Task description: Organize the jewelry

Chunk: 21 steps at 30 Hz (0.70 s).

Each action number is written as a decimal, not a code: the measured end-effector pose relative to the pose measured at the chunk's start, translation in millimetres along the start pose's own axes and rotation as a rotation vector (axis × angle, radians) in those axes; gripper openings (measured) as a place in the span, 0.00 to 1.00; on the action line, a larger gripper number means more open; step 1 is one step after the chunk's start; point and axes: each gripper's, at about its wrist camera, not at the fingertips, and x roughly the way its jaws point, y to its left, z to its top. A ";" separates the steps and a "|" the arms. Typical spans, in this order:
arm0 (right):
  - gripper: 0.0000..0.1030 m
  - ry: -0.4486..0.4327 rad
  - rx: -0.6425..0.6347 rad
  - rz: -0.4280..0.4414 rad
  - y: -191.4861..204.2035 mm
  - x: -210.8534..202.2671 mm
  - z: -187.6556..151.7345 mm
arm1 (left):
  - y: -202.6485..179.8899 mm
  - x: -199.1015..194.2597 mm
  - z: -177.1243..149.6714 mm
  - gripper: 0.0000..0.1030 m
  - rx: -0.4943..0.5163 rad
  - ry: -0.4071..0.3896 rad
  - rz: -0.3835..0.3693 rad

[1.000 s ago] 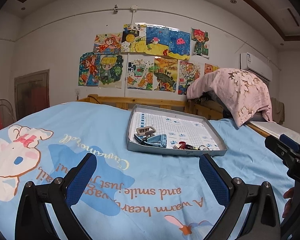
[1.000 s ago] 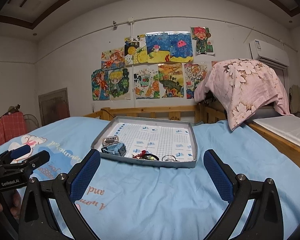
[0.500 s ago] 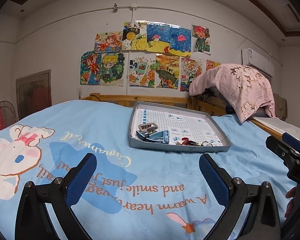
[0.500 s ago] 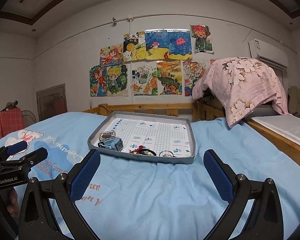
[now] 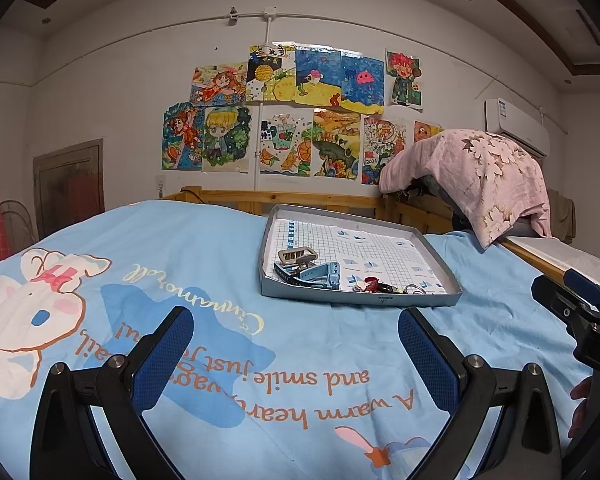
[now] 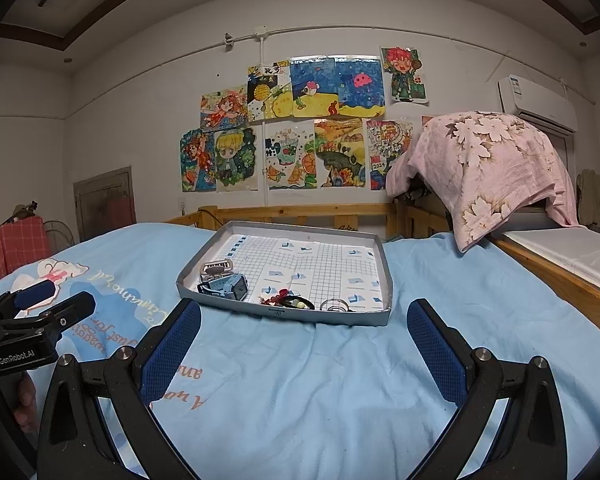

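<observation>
The tray (image 6: 374,276) lies on the bed (image 6: 308,380), ahead of both wide-open, empty hand-held grippers, left (image 5: 296,348) and right (image 6: 304,340). Grey, grid-lined, it holds a blue watch (image 6: 226,286), a comb-like clip (image 6: 218,267), a red trinket (image 6: 278,296) and a ring (image 6: 334,305) along its near edge.

My right tongs (image 6: 304,354) gape wide over the blue bed sheet (image 6: 340,380), short of the grey tray (image 6: 288,312). In the tray's near-left corner: blue watch (image 6: 228,286), grey clip (image 6: 218,267) behind it. Along its near wall: red-black trinkets (image 6: 286,299), metal ring (image 6: 335,305). My left tongs (image 6: 40,308) sit far left of the tray.
</observation>
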 end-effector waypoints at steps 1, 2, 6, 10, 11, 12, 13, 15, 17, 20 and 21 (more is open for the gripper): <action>0.98 0.001 0.000 0.000 -0.4 0.0 -0.2 | -0.7 -0.1 0.4 1.00 0.000 -0.001 0.000; 0.98 0.001 0.001 0.001 -0.6 0.0 -0.2 | 0.3 -0.3 0.1 1.00 0.000 -0.001 -0.001; 0.98 0.001 -0.001 0.002 -0.9 -0.2 0.0 | -0.6 -0.1 0.6 1.00 0.000 -0.001 -0.001; 0.98 0.001 0.000 0.002 -0.2 -0.3 0.1 | -0.4 -0.2 0.7 1.00 -0.001 -0.001 -0.001; 0.98 0.000 0.000 0.001 0.0 -0.3 0.1 | 0.2 -0.3 0.5 1.00 -0.002 -0.001 -0.002; 0.98 0.000 0.000 0.001 0.4 -0.2 0.3 | 0.7 -0.4 0.2 1.00 -0.002 -0.001 -0.002; 0.98 0.000 -0.001 0.001 0.3 -0.3 0.1 | 0.6 -0.3 0.2 1.00 -0.002 -0.001 -0.002; 0.98 0.001 -0.001 0.002 0.7 -0.1 0.2 | 0.8 -0.3 0.2 1.00 -0.001 -0.002 -0.002; 0.98 0.000 -0.001 0.001 1.0 -0.1 0.3 | 0.8 -0.1 0.2 1.00 -0.001 0.000 -0.003; 0.98 0.002 -0.001 0.001 0.5 -0.1 0.2 | 0.7 -0.4 0.3 1.00 -0.003 -0.001 -0.004; 0.98 0.001 -0.001 0.001 0.8 -0.1 0.4 | -0.4 -1.0 1.6 1.00 -0.003 -0.001 -0.003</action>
